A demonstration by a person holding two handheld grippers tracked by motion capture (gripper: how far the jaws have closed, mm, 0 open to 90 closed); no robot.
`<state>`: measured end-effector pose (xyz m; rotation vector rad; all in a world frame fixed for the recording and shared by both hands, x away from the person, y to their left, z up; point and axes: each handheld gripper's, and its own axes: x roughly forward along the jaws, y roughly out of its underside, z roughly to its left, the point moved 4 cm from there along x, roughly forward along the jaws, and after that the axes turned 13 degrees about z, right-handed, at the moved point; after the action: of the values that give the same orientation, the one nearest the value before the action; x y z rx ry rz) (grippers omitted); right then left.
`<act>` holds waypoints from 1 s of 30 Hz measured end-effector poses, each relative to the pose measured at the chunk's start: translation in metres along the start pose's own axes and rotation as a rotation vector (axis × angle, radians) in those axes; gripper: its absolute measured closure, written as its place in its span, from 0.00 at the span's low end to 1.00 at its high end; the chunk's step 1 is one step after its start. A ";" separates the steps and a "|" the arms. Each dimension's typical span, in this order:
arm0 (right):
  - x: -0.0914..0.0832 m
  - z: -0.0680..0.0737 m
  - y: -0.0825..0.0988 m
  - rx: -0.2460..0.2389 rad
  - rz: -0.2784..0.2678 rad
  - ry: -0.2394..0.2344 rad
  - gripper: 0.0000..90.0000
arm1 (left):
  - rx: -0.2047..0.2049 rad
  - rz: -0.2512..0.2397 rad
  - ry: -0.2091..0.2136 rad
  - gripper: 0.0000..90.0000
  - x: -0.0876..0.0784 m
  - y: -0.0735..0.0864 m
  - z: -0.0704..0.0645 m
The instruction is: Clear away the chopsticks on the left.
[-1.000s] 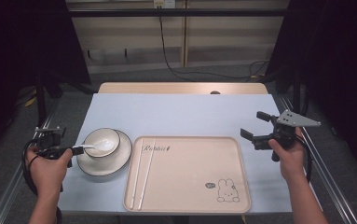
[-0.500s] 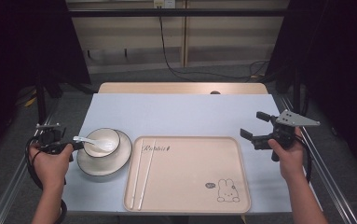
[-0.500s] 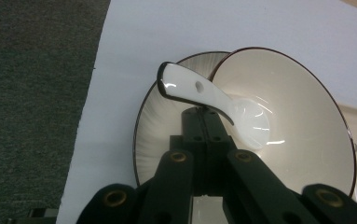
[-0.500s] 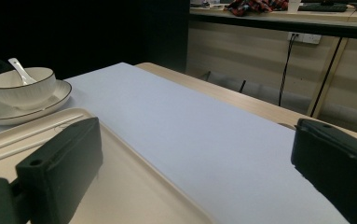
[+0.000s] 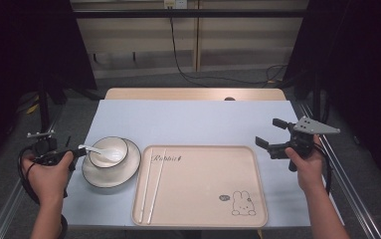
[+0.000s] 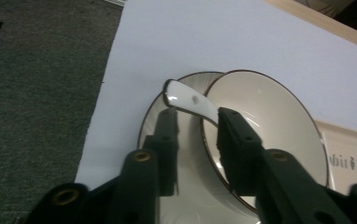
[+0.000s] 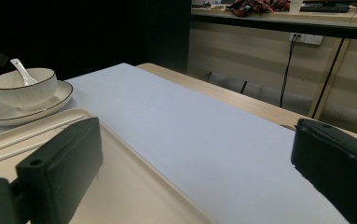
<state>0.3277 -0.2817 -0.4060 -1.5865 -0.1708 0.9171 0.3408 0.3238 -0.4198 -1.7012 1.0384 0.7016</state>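
Left gripper opened, spoon in bowl

The right tongs stand wide apart over the tray; at ten o'clock, a spoon leans in the bowl on its saucer.

A white ceramic spoon is lying propped in a white bowl with a thin dark rim. Its scoop end is resting down inside the bowl, while its handle is sloping up over the bowl's left edge and sticking out to the left. The handle's glossy tip is hanging free above the saucer under the bowl. Bowl and saucer are sitting near the desk's left side.
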 end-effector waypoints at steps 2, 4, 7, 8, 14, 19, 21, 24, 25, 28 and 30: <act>-0.001 0.000 0.000 0.002 -0.003 0.001 0.02 | -0.024 0.003 0.021 0.71 0.006 -0.001 0.001; -0.001 0.000 0.000 0.003 0.000 0.007 0.02 | -0.026 -0.007 0.025 0.65 0.010 -0.002 0.001; -0.002 0.000 0.001 0.004 0.001 0.003 0.02 | -0.034 -0.023 0.045 0.58 0.013 -0.004 0.000; -0.002 0.000 0.001 0.004 0.000 0.003 0.02 | -0.036 -0.018 0.045 0.58 0.017 -0.005 0.000; -0.003 0.001 0.002 -0.004 0.009 0.006 0.02 | -0.051 -0.048 0.039 0.48 0.025 -0.008 0.004; -0.006 0.000 0.002 0.001 0.005 0.011 0.02 | -0.066 -0.056 0.042 0.48 0.031 -0.008 0.009; -0.006 0.001 0.002 0.003 0.004 0.009 0.02 | -0.070 -0.061 0.052 0.49 0.034 -0.008 0.010; -0.006 0.001 0.003 -0.001 0.010 0.013 0.02 | -0.069 -0.073 0.053 0.50 0.034 -0.008 0.010; -0.006 0.001 0.003 -0.004 0.011 0.010 0.02 | -0.062 -0.087 0.059 0.51 0.034 -0.009 0.010; -0.006 0.001 0.003 -0.005 0.006 0.008 0.02 | -0.048 -0.090 0.065 0.61 0.033 -0.009 0.008; -0.007 0.001 0.003 -0.001 0.005 0.011 0.02 | -0.044 -0.096 0.061 0.63 0.033 -0.009 0.009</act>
<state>0.3216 -0.2855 -0.4052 -1.5933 -0.1603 0.9122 0.3646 0.3229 -0.4460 -1.8081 0.9818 0.6187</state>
